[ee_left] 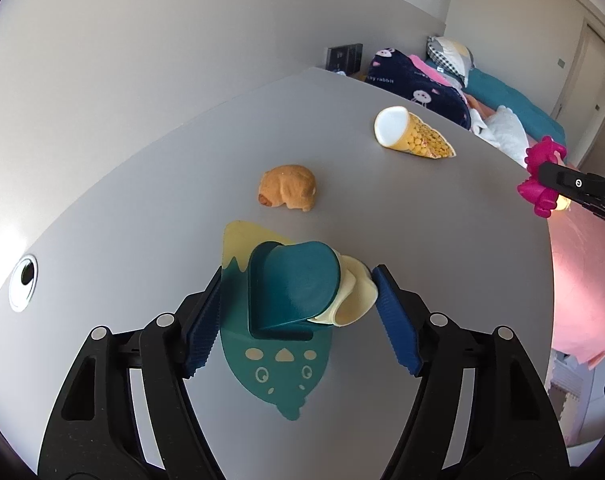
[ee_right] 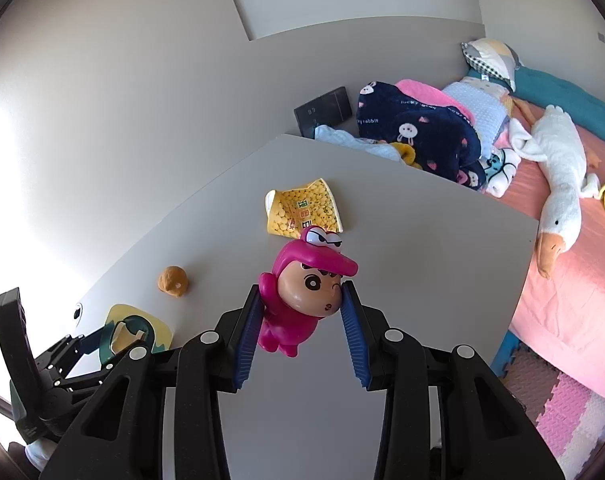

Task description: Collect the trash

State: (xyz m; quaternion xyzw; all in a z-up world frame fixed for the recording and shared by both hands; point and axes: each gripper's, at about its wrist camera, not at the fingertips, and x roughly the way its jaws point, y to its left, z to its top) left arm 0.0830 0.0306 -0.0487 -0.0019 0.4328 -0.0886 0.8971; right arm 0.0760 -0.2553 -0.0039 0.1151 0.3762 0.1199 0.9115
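My left gripper straddles a teal and cream dustpan-like holder with a cartoon face, which lies on the grey table. Its blue pads sit close against both sides without a clear squeeze. In the right wrist view this gripper shows at the lower left. My right gripper is shut on a pink cartoon figure, held above the table; it also shows at the right edge. An orange-brown squishy toy and a yellow corn snack packet lie farther back.
A round cable hole sits at the table's left. Beyond the far and right edges is a bed with a pink sheet, a navy blanket, pillows and a white goose plush. Foam mats cover the floor.
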